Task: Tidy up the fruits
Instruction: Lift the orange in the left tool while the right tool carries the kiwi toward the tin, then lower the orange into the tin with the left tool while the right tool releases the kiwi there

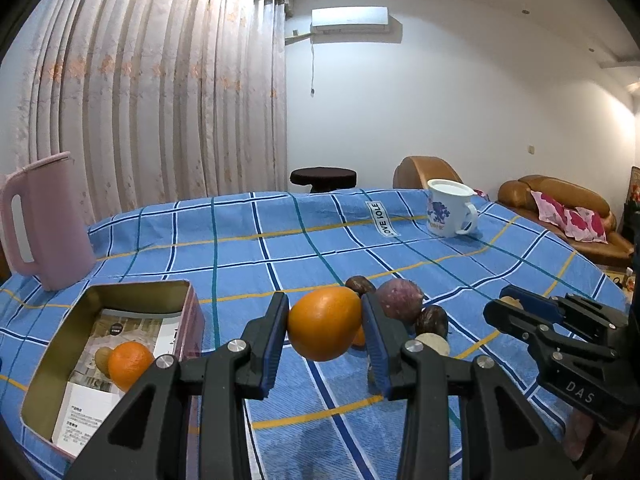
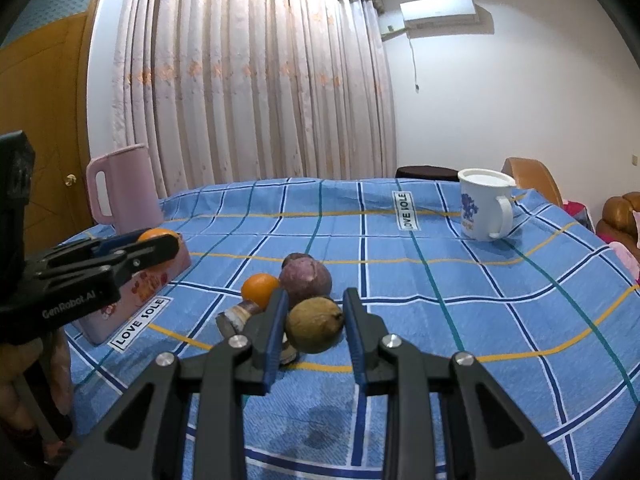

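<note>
My left gripper (image 1: 325, 330) is shut on a large orange (image 1: 324, 323) and holds it above the blue checked cloth, right of the open pink tin (image 1: 44, 364). The tin holds a smaller orange (image 1: 129, 365) and a tan round fruit (image 1: 102, 361). My right gripper (image 2: 314, 330) is shut on a brownish-green round fruit (image 2: 314, 325). Behind it on the cloth lie a purple fruit (image 2: 305, 281), a small orange (image 2: 259, 289) and a brown piece (image 2: 238, 316). The left gripper with its orange also shows in the right wrist view (image 2: 158, 240), over the tin (image 2: 132, 300).
A pink jug (image 1: 44, 224) stands at the back left behind the tin. A white mug with a blue pattern (image 1: 448, 208) stands at the back right of the table. Dark fruits (image 1: 431, 320) lie near the pile. Brown sofas (image 1: 560, 216) stand beyond the table edge.
</note>
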{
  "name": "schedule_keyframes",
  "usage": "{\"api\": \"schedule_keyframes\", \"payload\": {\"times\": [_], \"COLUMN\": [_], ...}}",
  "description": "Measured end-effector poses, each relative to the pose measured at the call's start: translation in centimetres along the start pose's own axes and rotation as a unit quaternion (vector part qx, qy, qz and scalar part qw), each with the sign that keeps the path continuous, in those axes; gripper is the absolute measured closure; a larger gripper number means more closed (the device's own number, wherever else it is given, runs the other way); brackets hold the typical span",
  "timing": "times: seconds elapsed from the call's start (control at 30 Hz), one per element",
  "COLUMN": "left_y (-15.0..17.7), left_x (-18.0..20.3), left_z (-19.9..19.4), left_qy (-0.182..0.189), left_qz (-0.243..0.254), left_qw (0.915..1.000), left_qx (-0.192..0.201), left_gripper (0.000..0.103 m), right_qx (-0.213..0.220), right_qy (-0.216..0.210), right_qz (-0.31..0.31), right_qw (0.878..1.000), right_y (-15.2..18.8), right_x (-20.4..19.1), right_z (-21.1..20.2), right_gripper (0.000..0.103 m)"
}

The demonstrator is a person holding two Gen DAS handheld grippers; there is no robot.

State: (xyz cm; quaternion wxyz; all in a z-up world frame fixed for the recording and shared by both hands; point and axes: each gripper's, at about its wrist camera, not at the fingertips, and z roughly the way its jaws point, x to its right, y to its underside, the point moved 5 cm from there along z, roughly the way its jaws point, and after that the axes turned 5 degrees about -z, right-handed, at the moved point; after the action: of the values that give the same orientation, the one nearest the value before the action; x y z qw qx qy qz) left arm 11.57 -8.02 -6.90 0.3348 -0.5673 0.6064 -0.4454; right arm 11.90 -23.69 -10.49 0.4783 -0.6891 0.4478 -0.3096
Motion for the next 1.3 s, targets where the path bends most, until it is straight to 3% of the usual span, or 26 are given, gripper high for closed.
{"api": "schedule_keyframes", "payload": {"times": [0.63, 1.1, 1.3], "left_y": [-0.2, -1.9, -2.1], "left_x": [-0.9, -6.8, -10.2], "left_z": [-1.5, -4.2, -5.1], "left_qy": [-0.001, -0.064, -0.095], "left_qz": [-0.016, -0.037, -0.046], "left_qw": [0.9998, 0.9972, 0.9944], "left_qx": [0.013, 0.016, 0.010], "left_gripper": [0.063, 0.063, 0.063], "right_qx": [0.020, 0.033, 0.032], "right_qy": [0.009, -0.033, -0.078], "right_qz": [-0.022, -0.041, -0.054], "right_qw": [1.000, 0.998, 0.995], "right_y": [-0.4, -4.4, -6.5], "right_x": [-0.6, -4.7, -8.6], "right_z": [-0.7, -0.2, 1.3], "right_gripper": [0.072, 0.072, 0.072]}}
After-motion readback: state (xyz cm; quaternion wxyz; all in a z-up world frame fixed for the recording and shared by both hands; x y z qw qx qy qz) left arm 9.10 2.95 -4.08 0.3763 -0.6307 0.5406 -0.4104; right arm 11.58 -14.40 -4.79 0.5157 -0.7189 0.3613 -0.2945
